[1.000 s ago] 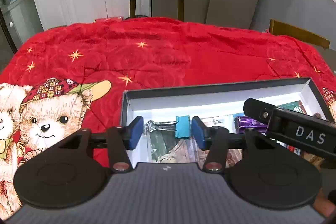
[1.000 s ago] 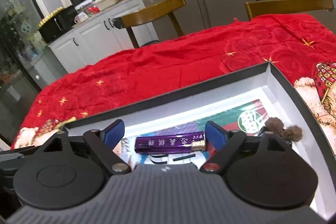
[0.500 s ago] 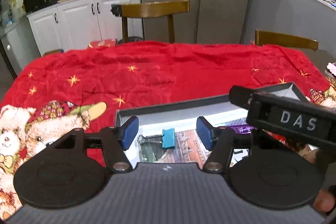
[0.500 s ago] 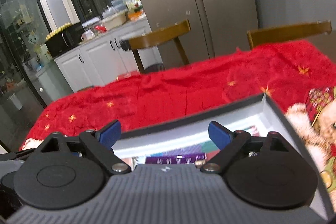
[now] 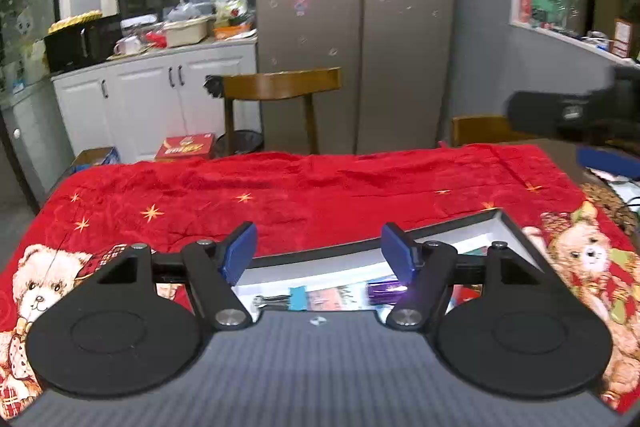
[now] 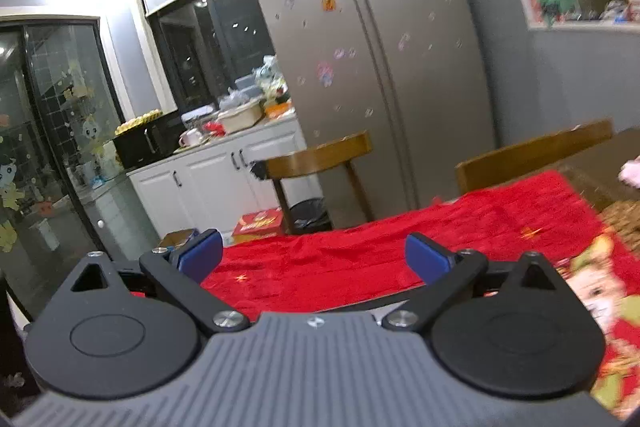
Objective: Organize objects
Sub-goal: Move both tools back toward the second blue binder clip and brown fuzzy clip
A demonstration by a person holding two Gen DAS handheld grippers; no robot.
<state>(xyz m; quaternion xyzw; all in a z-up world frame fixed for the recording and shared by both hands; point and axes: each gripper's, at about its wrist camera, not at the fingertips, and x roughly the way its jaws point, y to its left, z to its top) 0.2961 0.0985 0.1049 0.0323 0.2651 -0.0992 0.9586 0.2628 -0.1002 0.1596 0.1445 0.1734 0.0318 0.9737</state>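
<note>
Left wrist | binder clip (image 5: 294, 301) in box (image 5: 516, 231), below widening empty jaws | right jaws widening, empty

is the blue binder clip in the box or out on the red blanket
In the box. The blue binder clip lies on the floor of the box, beside a purple tube, below the open left claw.

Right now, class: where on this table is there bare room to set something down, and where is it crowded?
Free: the red blanket between the box and the far chairs. Crowded: inside the box, where the binder clip and purple tube lie.
</note>
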